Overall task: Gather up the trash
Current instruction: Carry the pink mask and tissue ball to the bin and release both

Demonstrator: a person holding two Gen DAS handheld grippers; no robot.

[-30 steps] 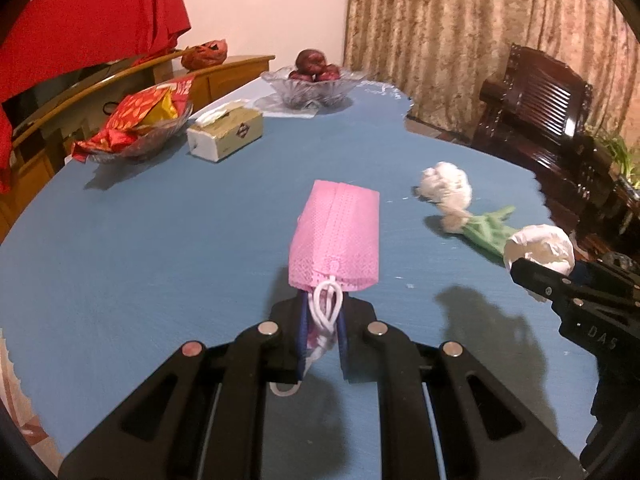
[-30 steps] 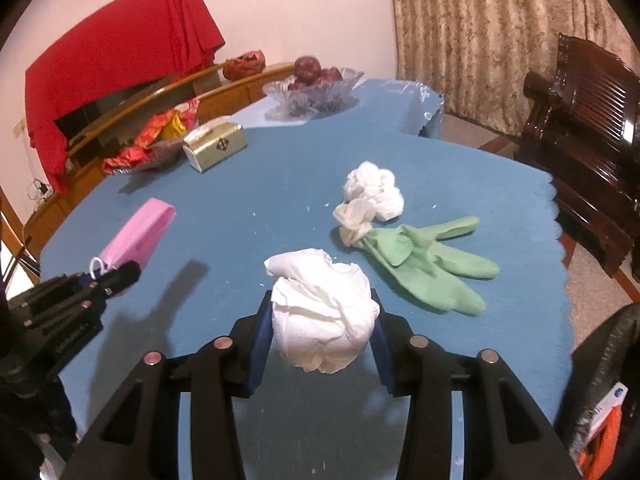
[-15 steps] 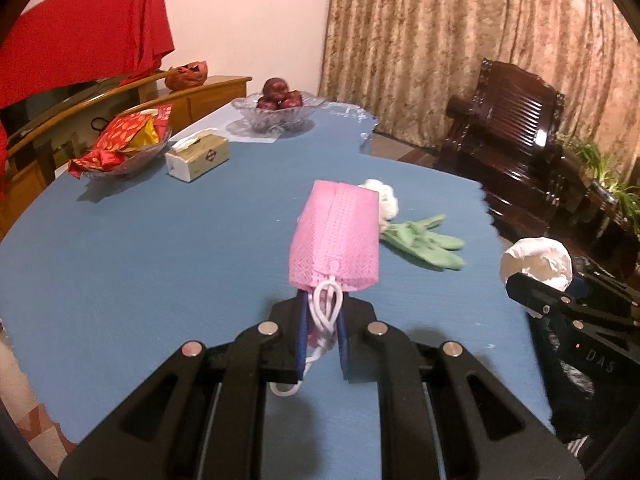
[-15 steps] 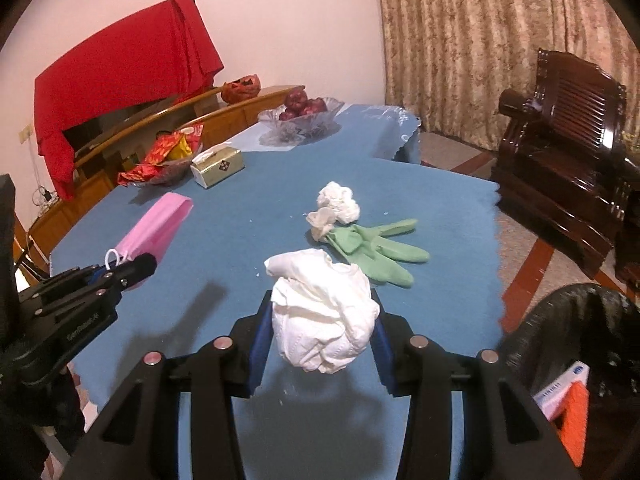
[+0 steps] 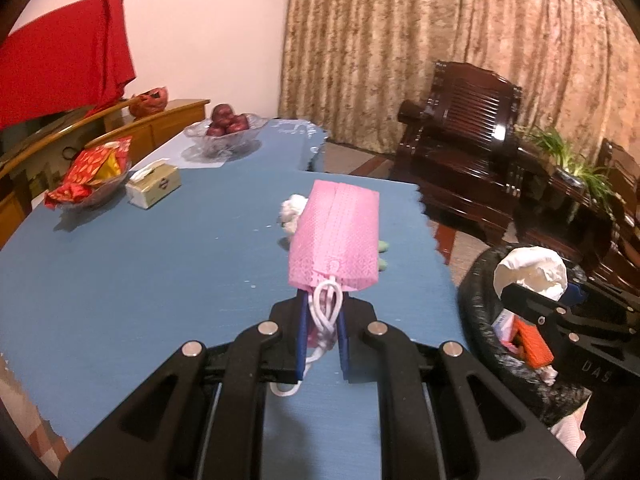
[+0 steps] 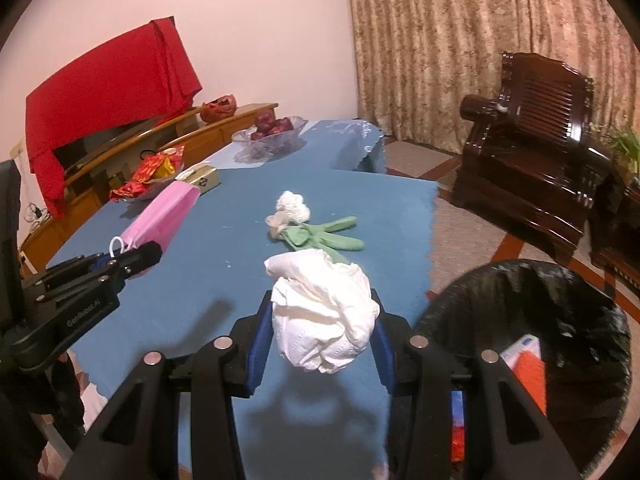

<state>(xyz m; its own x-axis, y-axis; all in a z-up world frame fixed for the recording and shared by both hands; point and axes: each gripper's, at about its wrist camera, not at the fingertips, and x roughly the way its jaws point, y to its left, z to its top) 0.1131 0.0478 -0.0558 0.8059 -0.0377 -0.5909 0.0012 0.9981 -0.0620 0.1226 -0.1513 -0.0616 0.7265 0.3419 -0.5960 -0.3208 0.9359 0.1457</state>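
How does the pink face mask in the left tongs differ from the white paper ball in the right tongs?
The pink pleated face mask is flat and long; the crumpled white paper ball is round and bulky. The left tongs pinch the mask at its ear-loop end, nearly shut; the right tongs stand wider around the ball. Both are held above the blue table.

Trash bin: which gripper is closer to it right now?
Right. The right gripper, shut on the tissue wad, sits beside the trash bin rim. The left gripper, holding the pink mask, is over the table, farther from it.
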